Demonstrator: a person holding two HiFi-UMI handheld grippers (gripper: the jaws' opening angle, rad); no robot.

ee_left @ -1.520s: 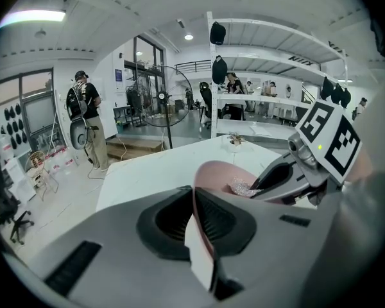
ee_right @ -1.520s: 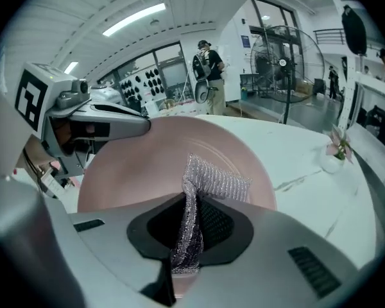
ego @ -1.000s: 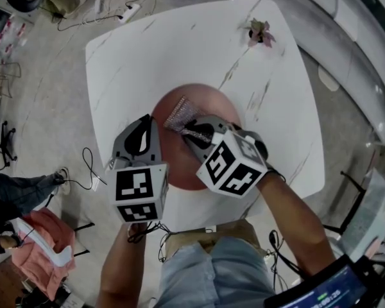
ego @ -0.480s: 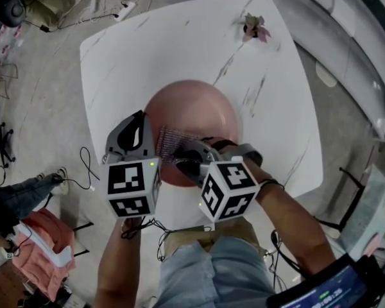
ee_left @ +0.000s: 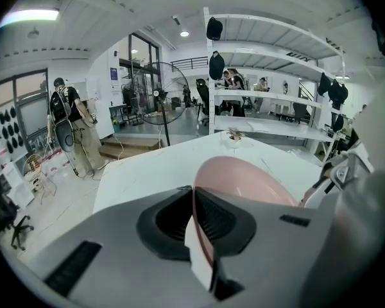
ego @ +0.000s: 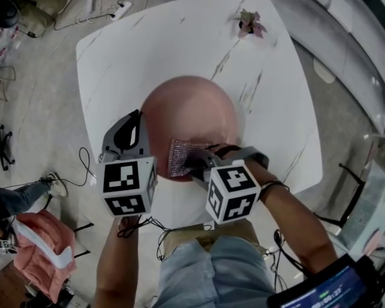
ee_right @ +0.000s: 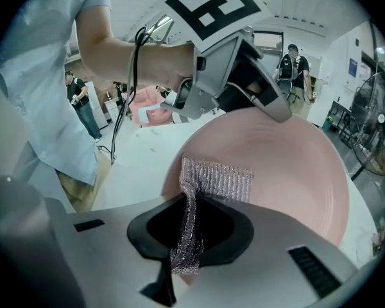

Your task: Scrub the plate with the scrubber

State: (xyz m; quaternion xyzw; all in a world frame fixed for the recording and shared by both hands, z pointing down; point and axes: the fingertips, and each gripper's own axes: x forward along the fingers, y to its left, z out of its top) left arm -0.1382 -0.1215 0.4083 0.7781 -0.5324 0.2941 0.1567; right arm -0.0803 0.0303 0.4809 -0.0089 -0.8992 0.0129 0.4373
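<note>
Got left gripper (ego: 140, 124) clamped on the rim of the pink plate (ego: 192, 104), right gripper (ego: 196, 162) pinching the mesh scrubber (ego: 183, 158) against it, near edge of the table (ego: 147, 43).

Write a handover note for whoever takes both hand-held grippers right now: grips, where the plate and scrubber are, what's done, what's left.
Left hand-held gripper: shut on the left rim of the pink plate, at the near side of the white table.
Right hand-held gripper: shut on the silvery mesh scrubber; its free end lies flat on the plate's inner surface, on the person's side.
Done: both grips made, scrubber touching the plate.
Left: scrub across the rest of the plate. No dirt shows, so how much is already cleaned can't be told.
</note>
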